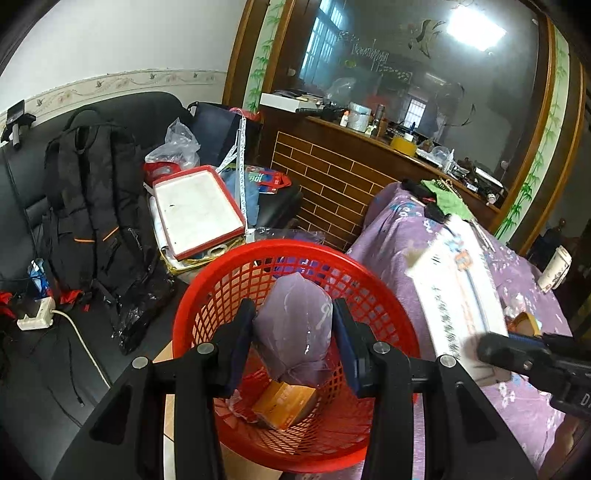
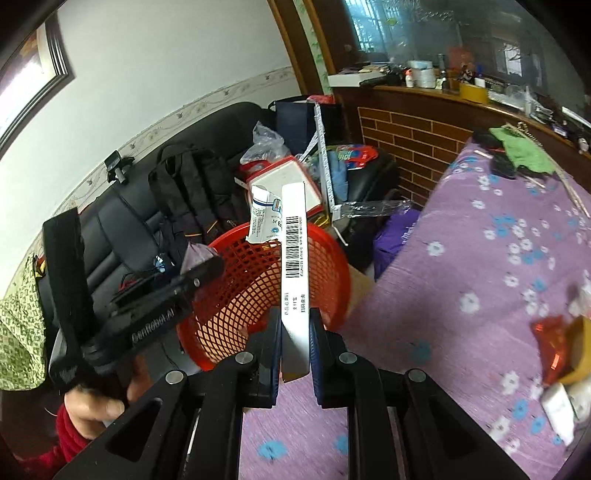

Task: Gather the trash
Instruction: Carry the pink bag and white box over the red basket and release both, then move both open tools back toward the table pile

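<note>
Left wrist | left gripper (image 1: 293, 325) fingers pinching purple wrapper (image 1: 291, 332) over red basket (image 1: 207, 295) | right gripper (image 2: 295, 332) fingers clamping white box (image 2: 294, 258)

You face a white wall (image 1: 122, 37) with a floral border strip (image 1: 110, 79). Below it stands a black leather sofa (image 1: 22, 177). To your right, a brick-patterned wooden counter (image 1: 332, 173) runs beneath a dark glass partition (image 1: 406, 66) that reflects a bright ceiling light (image 1: 476, 31).
</note>
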A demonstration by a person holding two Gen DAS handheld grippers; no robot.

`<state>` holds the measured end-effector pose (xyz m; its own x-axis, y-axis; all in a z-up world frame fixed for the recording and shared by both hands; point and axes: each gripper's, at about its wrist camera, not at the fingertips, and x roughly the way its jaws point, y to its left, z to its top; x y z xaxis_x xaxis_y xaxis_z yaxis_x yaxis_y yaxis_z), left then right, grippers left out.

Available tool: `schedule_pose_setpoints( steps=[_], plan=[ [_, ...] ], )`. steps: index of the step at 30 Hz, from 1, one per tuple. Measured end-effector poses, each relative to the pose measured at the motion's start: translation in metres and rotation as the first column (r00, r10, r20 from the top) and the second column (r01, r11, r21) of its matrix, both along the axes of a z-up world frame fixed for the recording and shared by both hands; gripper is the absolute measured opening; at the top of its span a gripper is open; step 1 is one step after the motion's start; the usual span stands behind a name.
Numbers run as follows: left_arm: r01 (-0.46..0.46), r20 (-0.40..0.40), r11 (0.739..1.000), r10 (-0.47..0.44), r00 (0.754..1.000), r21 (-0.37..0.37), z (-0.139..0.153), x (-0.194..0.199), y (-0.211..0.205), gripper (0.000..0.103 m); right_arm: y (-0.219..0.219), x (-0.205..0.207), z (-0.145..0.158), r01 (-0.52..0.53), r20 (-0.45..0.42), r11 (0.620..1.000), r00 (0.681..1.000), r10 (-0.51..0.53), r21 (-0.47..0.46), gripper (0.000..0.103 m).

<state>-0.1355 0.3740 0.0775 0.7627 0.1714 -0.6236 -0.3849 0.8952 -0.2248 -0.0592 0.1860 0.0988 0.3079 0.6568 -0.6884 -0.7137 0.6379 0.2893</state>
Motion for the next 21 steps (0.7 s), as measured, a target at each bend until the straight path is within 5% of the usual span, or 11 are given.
schedule_pose_setpoints(
  steps=[8, 9, 11, 12, 21],
  plan=[
    [-0.005, 0.000, 1.000, 0.005, 1.000, 0.001, -0.004, 0.003, 0.005, 0.042, 0.026, 0.013, -0.013, 0.008, -0.037, 1.000, 0.999, -0.008, 0.012, 0.015],
    [-0.002, -0.002, 1.000, 0.002, 1.000, 0.008, -0.004, 0.003, 0.005, 0.045, 0.028, 0.014, -0.014, 0.011, -0.035, 1.000, 0.999, -0.011, 0.004, 0.016],
    [-0.001, 0.001, 1.000, 0.001, 1.000, 0.009, -0.004, 0.002, 0.004, 0.072, 0.023, 0.014, -0.013, 0.012, -0.038, 1.000, 0.999, -0.011, 0.021, 0.018],
    [-0.001, 0.009, 1.000, 0.001, 1.000, 0.008, -0.003, 0.001, 0.003, 0.075, 0.019, 0.012, -0.011, 0.011, -0.032, 1.000, 0.999, -0.011, 0.029, 0.018],
    [0.039, 0.004, 0.999, -0.039, 0.999, 0.018, 0.000, 0.007, -0.020, 0.075, -0.039, 0.004, 0.004, 0.094, 0.000, 0.993, 0.996, -0.094, 0.066, 0.028]
  ],
)
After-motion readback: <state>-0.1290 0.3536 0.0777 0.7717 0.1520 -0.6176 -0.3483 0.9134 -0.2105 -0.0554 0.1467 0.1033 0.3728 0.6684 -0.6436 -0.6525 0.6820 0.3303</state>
